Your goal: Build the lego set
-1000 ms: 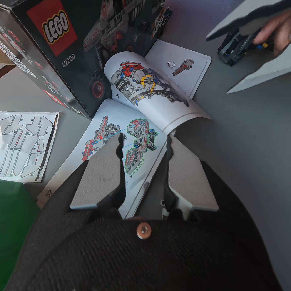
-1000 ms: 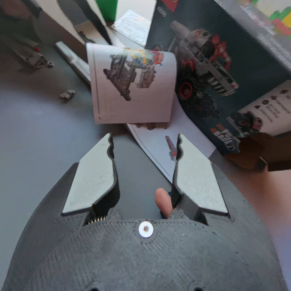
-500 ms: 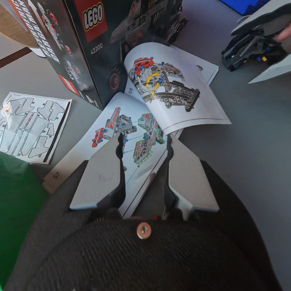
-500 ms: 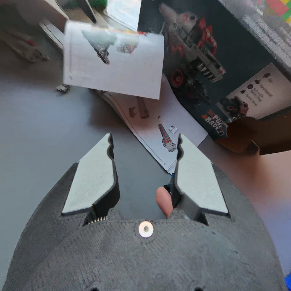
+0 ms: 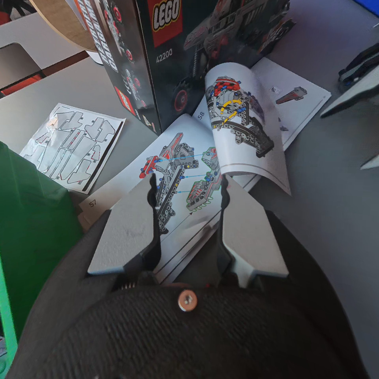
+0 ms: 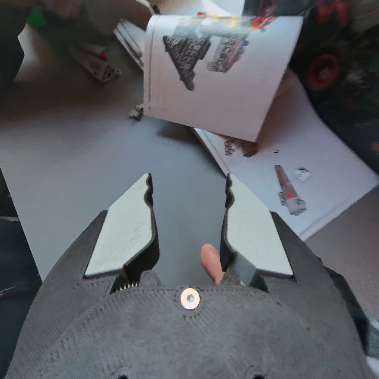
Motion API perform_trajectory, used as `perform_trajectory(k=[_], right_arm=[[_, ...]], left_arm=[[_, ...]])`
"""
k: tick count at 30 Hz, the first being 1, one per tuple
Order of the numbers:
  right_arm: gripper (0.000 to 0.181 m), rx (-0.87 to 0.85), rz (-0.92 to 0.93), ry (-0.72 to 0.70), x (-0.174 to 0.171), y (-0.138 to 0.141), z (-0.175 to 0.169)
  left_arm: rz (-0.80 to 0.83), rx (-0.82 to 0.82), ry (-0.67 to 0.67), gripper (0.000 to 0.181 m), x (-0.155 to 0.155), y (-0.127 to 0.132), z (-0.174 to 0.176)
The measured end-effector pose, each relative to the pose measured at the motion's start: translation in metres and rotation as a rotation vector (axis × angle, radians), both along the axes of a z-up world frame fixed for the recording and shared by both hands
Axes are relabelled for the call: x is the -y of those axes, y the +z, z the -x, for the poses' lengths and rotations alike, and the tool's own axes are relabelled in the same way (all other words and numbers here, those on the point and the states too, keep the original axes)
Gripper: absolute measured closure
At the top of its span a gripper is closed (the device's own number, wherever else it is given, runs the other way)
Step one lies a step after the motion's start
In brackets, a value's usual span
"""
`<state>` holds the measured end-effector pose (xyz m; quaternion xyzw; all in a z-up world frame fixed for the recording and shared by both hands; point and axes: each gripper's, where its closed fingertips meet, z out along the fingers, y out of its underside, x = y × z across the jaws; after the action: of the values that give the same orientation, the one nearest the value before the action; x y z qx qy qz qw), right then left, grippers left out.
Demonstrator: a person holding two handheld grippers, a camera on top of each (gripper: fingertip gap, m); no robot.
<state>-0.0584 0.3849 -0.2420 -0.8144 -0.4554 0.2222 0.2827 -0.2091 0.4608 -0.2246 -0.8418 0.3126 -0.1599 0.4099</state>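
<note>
Lying open on the grey table, the instruction booklet served as landmark; one leaf stood curled over its spread, unsecured. Task's own parts were scattered around it. A dark partial build sat beyond the booklet's far-right corner, close to the other claw's pale fingers at the frame edge; whether held or merely beside them, could not tell. In the right wrist view, a light grey wedge sub-assembly lay well to the booklet's left, and one small grey piece sat just beside the curled leaf's lower corner.

Left gripper hovered over the booklet's near page, jaws apart, nothing between them. Right gripper hung over bare table just left of the booklet, jaws likewise apart and empty; a fingertip showed behind its fingers.

Risks, as judged: the curled leaf could flop over and hide the step being read, since nothing pinned it. The small grey piece, lying at the leaf's edge, could be covered or flicked away if the page swung. Right view was motion-blurred, so fast repositioning near loose parts could knock them.

Surroundings: set box stood upright against the booklet's far edge, blocking reach from behind. Sticker sheet lay left of the booklet, a green block nearer still on that side.
</note>
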Motion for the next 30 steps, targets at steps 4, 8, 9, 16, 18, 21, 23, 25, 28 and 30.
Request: perform_trajectory(k=[4,8,9,16,18,21,23,25,28,30], right_arm=[[0.089,-0.012,0.003,0.054,0.001,-0.013,0.022],[0.084,-0.062,0.030,0.089,0.000,-0.015,0.040],[0.084,-0.065,0.032,0.089,-0.001,-0.015,0.042],[0.079,-0.190,-0.133,-0.001,-0.038,0.018,0.047],[0.083,-0.249,-0.179,-0.010,-0.054,0.037,0.056],[0.088,-0.284,-0.259,0.003,-0.078,0.055,0.076],[0.083,-0.237,-0.244,0.051,-0.088,0.047,0.095],[0.082,-0.178,-0.171,0.127,-0.088,0.030,0.117],[0.083,-0.098,-0.108,0.220,-0.082,0.005,0.139],[0.083,-0.051,-0.045,0.284,-0.071,-0.008,0.145]], left_arm=[[-0.149,0.026,0.048,0.118,-0.010,0.022,-0.004],[-0.231,0.034,0.063,0.122,-0.012,0.036,-0.008],[-0.234,0.039,0.065,0.122,-0.011,0.037,-0.008],[-0.205,0.070,0.048,0.123,-0.007,0.036,-0.011],[-0.192,0.070,0.039,0.123,-0.005,0.034,-0.011],[-0.211,0.085,0.069,0.128,-0.002,0.040,-0.005],[-0.286,0.155,0.101,0.131,0.003,0.060,0.001],[-0.375,0.238,0.153,0.131,0.013,0.084,0.011],[-0.513,0.320,0.187,0.140,0.037,0.117,0.024],[-0.528,0.301,0.191,0.145,0.047,0.122,0.029]])
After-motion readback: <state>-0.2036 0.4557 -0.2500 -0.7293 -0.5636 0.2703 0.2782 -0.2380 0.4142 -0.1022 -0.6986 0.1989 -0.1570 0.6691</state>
